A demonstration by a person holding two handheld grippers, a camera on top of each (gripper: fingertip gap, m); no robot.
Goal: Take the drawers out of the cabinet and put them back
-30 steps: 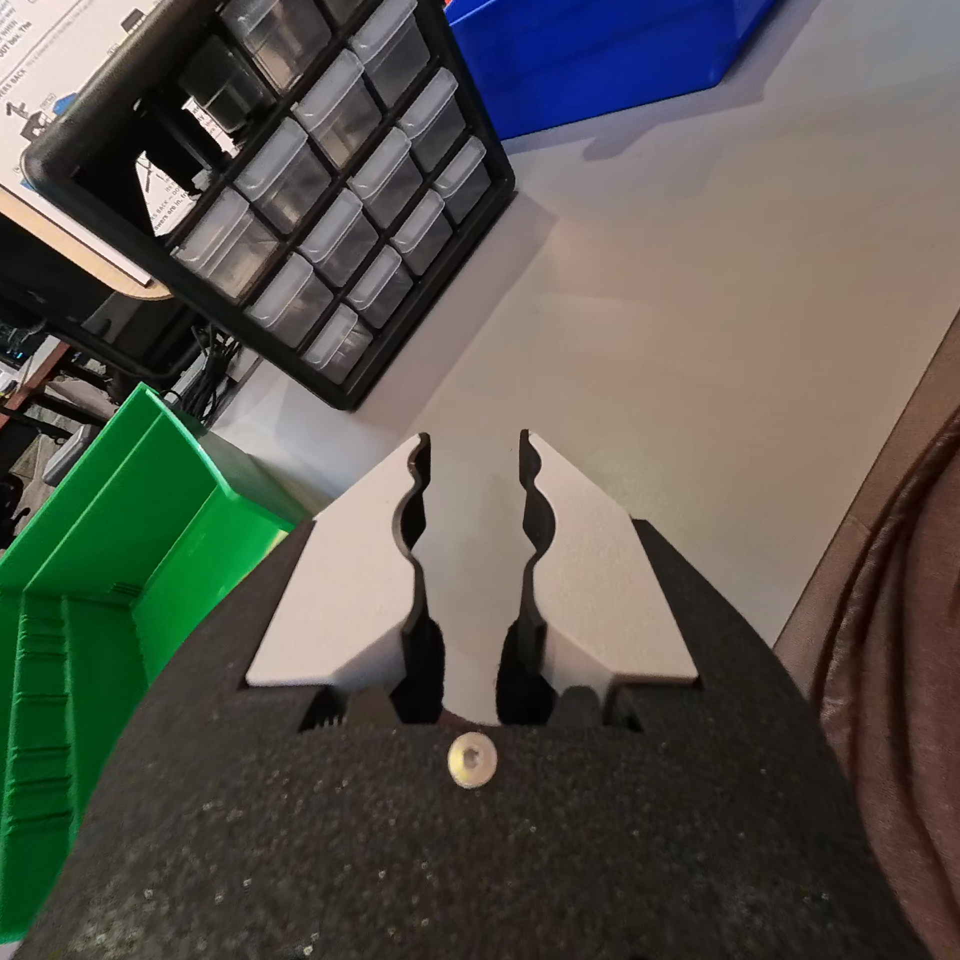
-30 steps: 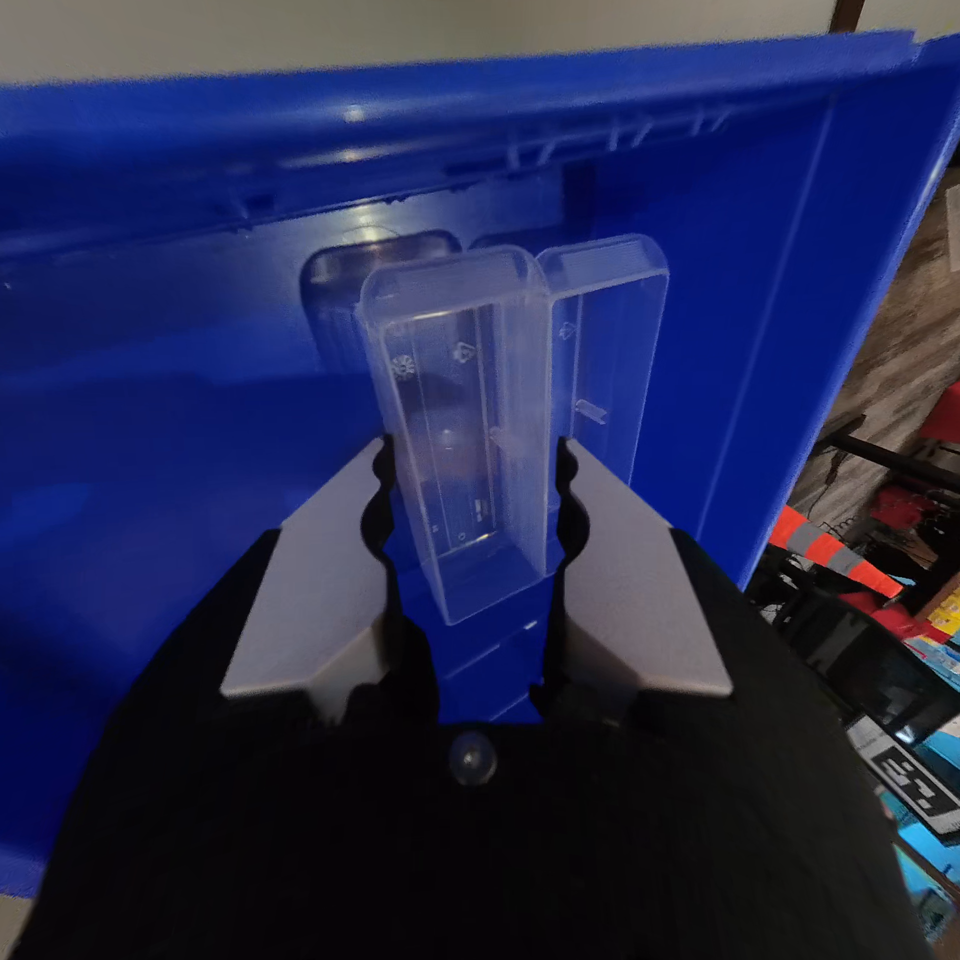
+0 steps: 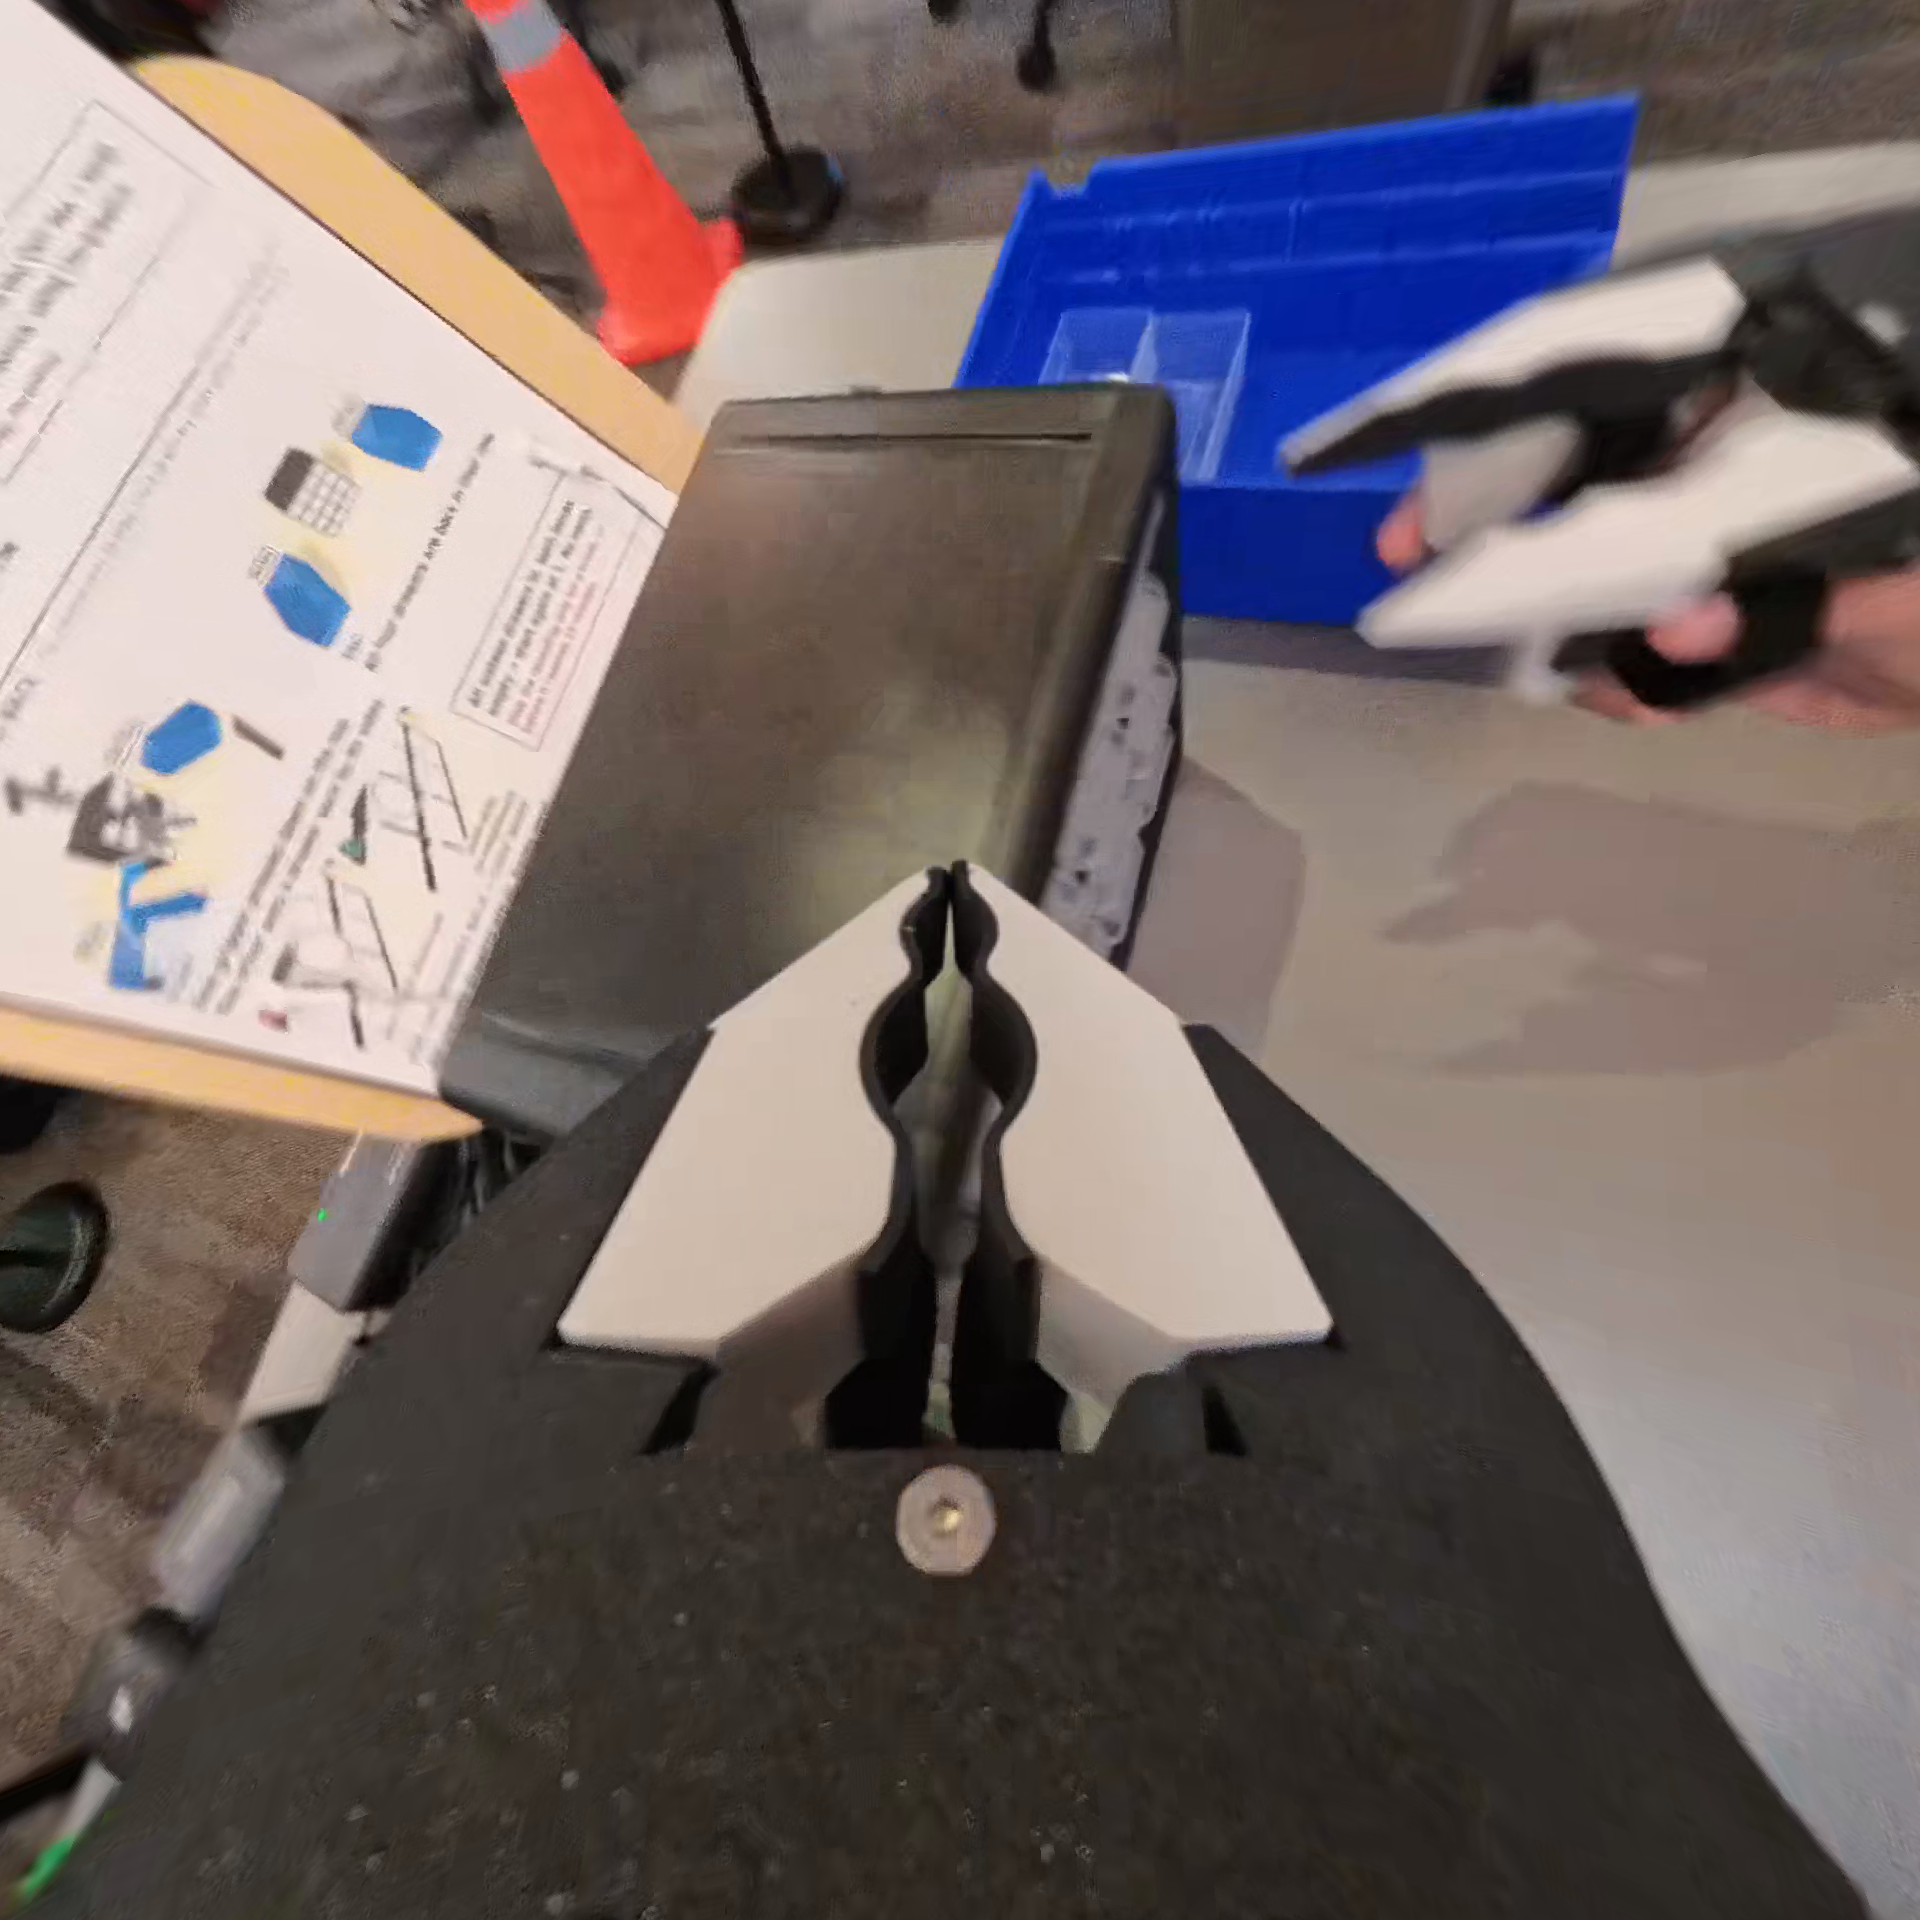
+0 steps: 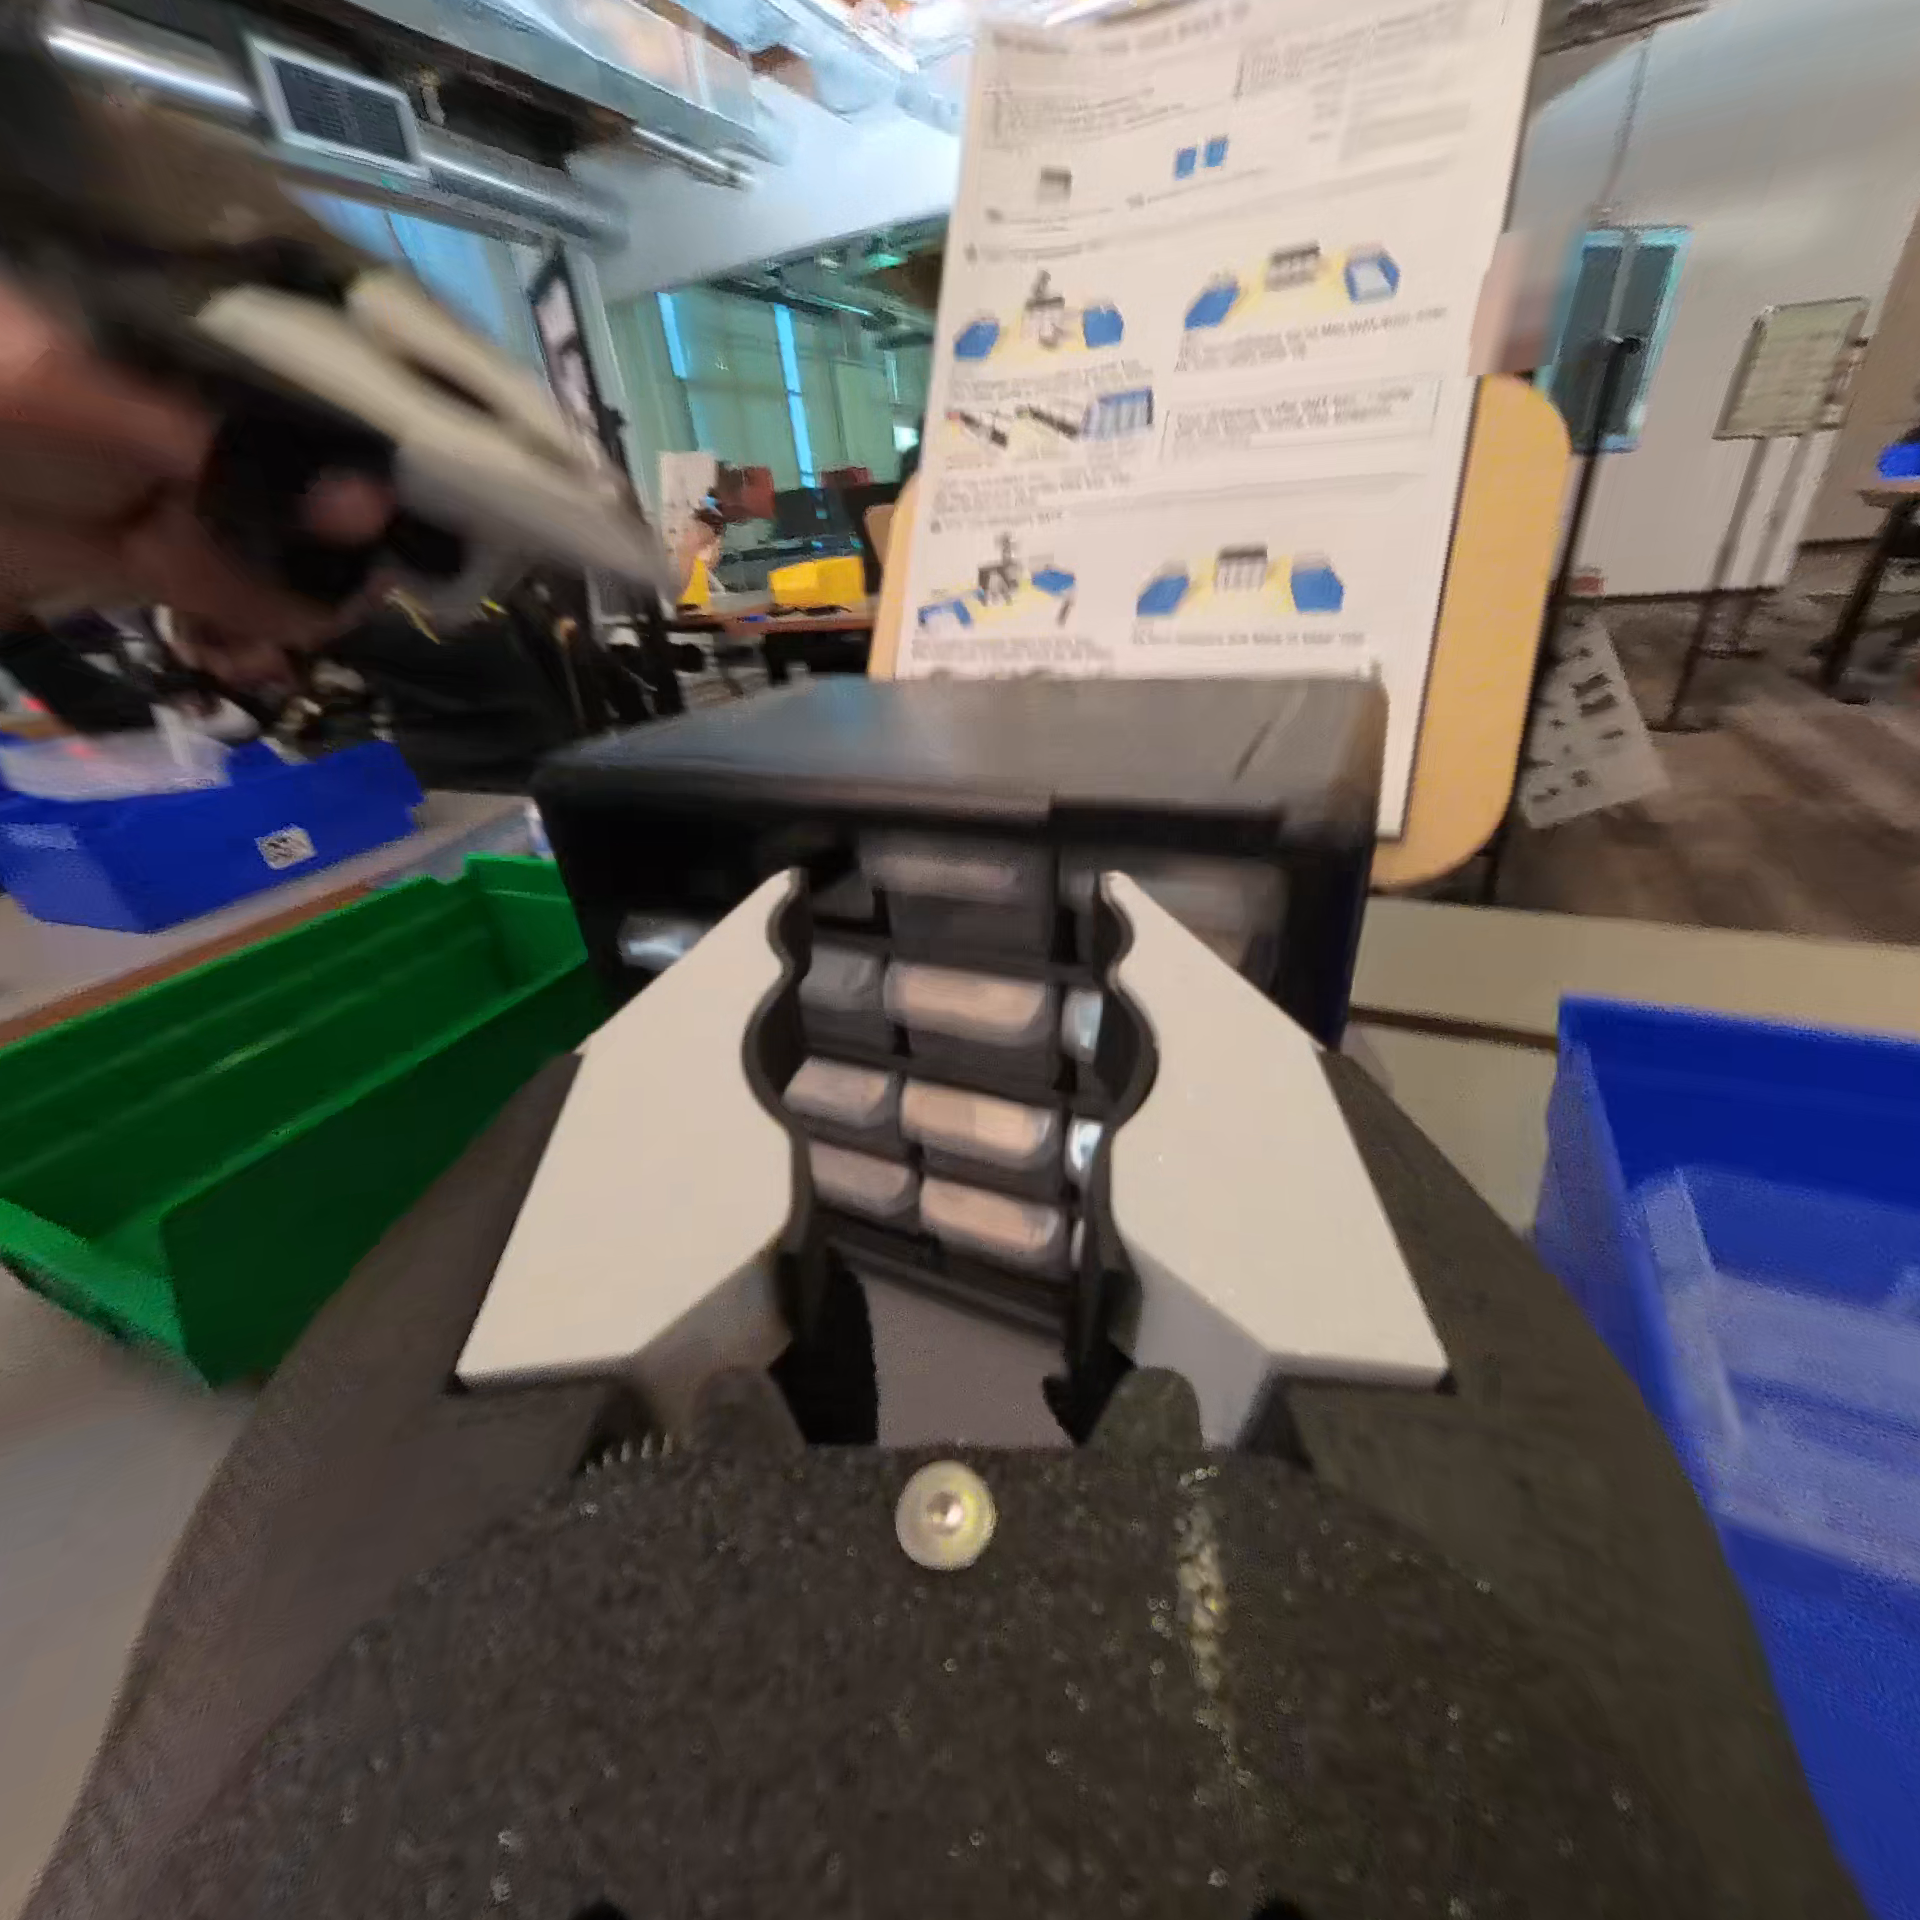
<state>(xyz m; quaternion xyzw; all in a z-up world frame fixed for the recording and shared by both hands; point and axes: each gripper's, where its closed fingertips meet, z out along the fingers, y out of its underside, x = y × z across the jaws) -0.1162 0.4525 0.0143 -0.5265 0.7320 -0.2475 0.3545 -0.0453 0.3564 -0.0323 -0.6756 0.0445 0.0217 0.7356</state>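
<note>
The left gripper (image 3: 951,883) is hovering over the black cabinet (image 3: 831,675) top, its fingertips pressed together on nothing; beyond the cabinet a blue bin (image 3: 1299,551) is holding clear drawers (image 3: 1153,364), and the right gripper (image 3: 1340,540) is showing blurred at the right, in a person's hand (image 3: 1756,644). In the right wrist view that gripper (image 4: 951,894) is facing the cabinet (image 4: 966,758) front — jaws spread wide, gripping nothing — with rows of drawers (image 4: 966,1008) sitting in their slots, a green bin (image 4: 260,1049) to the left, a blue bin (image 4: 1745,1195) to the right, and an instruction poster (image 4: 1195,343) behind.
</note>
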